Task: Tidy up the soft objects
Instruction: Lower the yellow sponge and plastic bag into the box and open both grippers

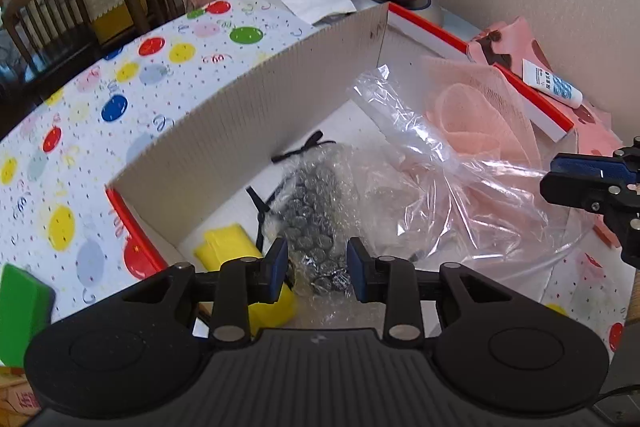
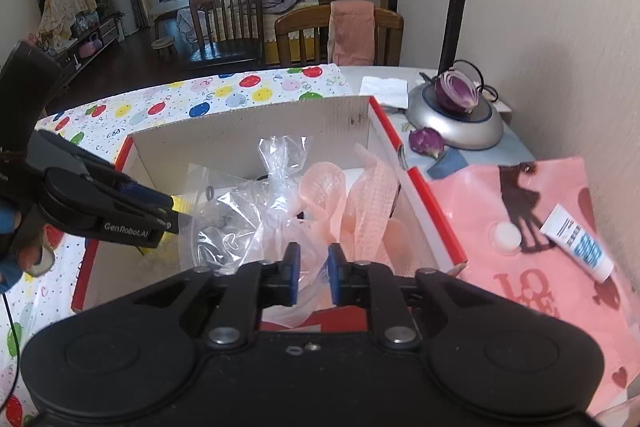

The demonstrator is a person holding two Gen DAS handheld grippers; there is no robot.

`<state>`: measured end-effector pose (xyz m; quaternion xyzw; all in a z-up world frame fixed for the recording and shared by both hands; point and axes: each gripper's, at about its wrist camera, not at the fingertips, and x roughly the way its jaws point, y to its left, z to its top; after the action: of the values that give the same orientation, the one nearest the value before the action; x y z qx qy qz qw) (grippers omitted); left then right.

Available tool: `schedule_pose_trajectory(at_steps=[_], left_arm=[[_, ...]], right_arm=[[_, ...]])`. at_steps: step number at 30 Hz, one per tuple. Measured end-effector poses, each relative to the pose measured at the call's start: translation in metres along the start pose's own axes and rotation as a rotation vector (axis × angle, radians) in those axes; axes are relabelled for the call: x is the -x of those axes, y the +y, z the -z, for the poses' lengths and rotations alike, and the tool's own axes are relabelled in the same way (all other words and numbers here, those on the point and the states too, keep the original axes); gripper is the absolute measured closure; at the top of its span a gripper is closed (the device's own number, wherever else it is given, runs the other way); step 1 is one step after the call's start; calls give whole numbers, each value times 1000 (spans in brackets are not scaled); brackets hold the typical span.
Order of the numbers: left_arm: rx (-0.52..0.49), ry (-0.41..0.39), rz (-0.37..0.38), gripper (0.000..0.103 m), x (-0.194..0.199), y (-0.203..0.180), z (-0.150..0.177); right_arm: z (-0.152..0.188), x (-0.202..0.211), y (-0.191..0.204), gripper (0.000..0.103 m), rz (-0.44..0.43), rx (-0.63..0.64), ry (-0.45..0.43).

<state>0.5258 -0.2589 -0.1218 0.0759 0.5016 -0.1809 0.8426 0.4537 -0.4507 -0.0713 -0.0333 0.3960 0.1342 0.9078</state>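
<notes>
Box (image 1: 256, 99) already holds bubble wrap (image 1: 316, 223), yellow sponge (image 1: 228, 247), clear bag (image 2: 256, 211) and pink mesh (image 2: 368, 203). Green sponge (image 1: 20, 303) remains outside, near left. Left gripper (image 1: 316, 267) and right gripper (image 2: 312, 275): jaws apart, empty. Judged mostly done.

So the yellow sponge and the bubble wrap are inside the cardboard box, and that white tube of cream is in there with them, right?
Not quite. The yellow sponge and the bubble wrap do lie inside the cardboard box, but the white tube is outside it, lying on the pink sheet to the right of the box's red-edged wall. The right wrist view shows this most plainly.
</notes>
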Motion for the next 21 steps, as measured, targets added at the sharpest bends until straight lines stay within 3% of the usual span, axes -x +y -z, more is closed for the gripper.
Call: schedule_pose_trajectory(at_steps=[4,6,9,10,13,21], left_arm=[[18,-7,5,71,5,2,6],[27,-15,11,71,9,4,8],[40,-36,29,71,18,5,10],[42,-43,32,69,21,6,11],[50,-85,36,39,33,8,13],[45,-183,65,37,75,11,23]], right_arm=[[1,0,-2,81,0,-18,4],[1,2,-2,69,5,-21,-5],[-1,7,-3,66,10,-25,-19],[-2,9,-3,65,14,-27,-21],[-4,16,-3,61,20,-31,-37],[-14,42,5,58,14,-29,-83]])
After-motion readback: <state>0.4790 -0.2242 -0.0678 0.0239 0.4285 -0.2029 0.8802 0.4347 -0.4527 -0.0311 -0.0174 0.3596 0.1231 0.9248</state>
